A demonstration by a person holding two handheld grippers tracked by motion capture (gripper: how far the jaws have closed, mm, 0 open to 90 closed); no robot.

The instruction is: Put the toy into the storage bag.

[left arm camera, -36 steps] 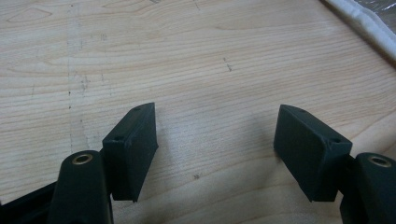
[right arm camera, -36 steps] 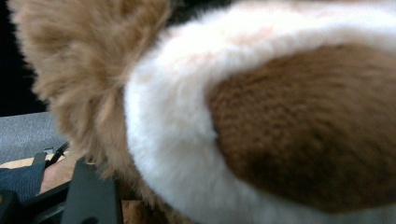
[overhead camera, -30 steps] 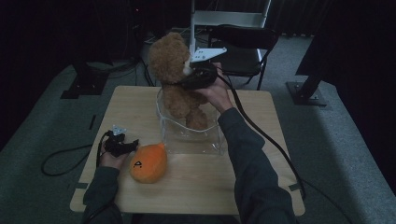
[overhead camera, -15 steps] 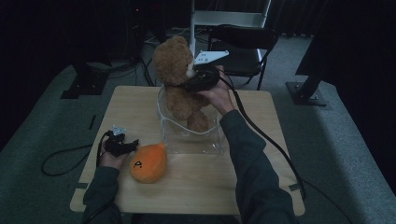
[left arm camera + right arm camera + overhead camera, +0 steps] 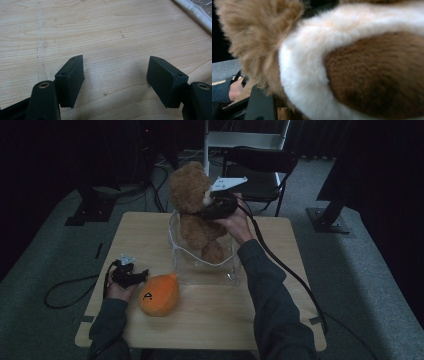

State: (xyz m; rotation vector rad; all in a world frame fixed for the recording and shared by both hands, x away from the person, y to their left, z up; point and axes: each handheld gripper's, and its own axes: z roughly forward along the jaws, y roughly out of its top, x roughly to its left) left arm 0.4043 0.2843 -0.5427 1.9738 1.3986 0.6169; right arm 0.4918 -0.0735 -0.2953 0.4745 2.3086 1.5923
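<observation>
We cannot make out much of the right gripper (image 5: pixel 207 211) in the dim high view: its jaw tips are buried in the fur at the neck of the brown teddy bear (image 5: pixel 192 202), and only its dark body, grey plate and the hand behind it are clear. In the right gripper view the bear's fur (image 5: pixel 352 62) presses so close that it blurs, with 1 black jaw cut off at the bottom left. The jaws stand fairly wide and clamp the bear just below its head.

The bear hangs upright at the far middle of the worktop (image 5: pixel 280 270), its legs and lower body inside the clear plastic bag (image 5: pixel 210 262), its head and chest above the bag's open rim. Through the plastic, the feet look blurred, and we cannot tell whether they touch the bottom. The bag holds nothing else that we can see.

The left gripper (image 5: pixel 131 275) rests near the left edge of the worktop, just left of the orange plush toy (image 5: pixel 159 293), which lies outside the bag at its near left corner. In the left gripper view the 2 jaws stand wide apart over bare wood, with nothing between them; a pale strip of the bag's edge (image 5: pixel 192 12) is cut off at the upper right corner.
</observation>
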